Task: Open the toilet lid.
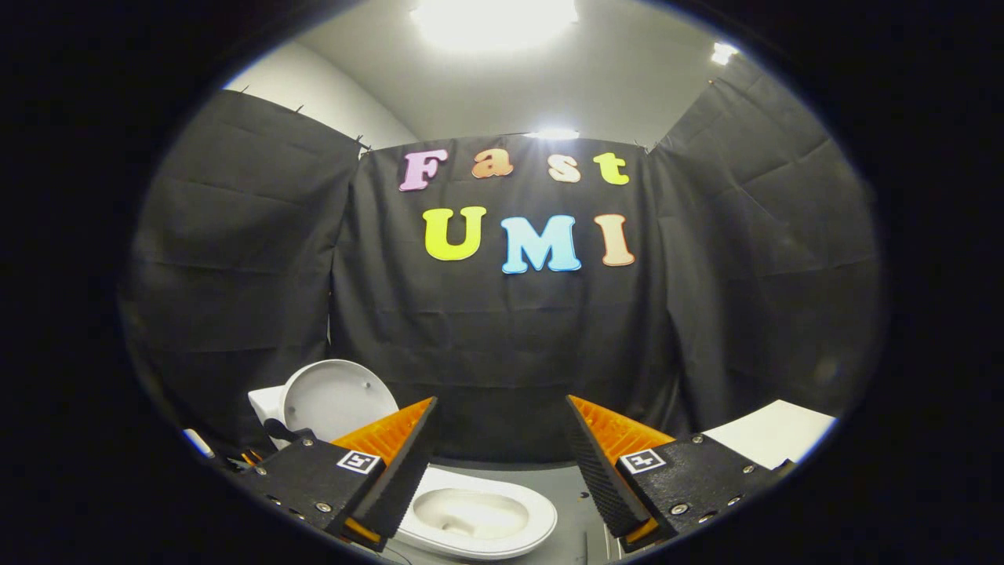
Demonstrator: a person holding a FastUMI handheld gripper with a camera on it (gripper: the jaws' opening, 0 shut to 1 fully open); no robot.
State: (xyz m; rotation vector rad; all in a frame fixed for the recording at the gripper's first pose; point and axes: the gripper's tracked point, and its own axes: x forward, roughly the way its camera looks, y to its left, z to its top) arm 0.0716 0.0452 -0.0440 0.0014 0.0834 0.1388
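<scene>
A white toilet stands low ahead, below my fingers. Its round lid [336, 399] is raised upright, leaning back toward the tank just behind my left finger. The seat ring and bowl [478, 518] lie uncovered between and beneath the fingers. My gripper [502, 428] is open, its orange-and-black fingers [392, 451] spread wide with nothing between them. It hovers above the bowl, clear of the lid and the seat.
Black cloth walls close in the booth on three sides. A white flat surface [773, 431] sits to the right, beyond my right finger. Grey floor [569, 502] shows to the right of the bowl. Some small dark and orange items [251, 455] lie left of the tank.
</scene>
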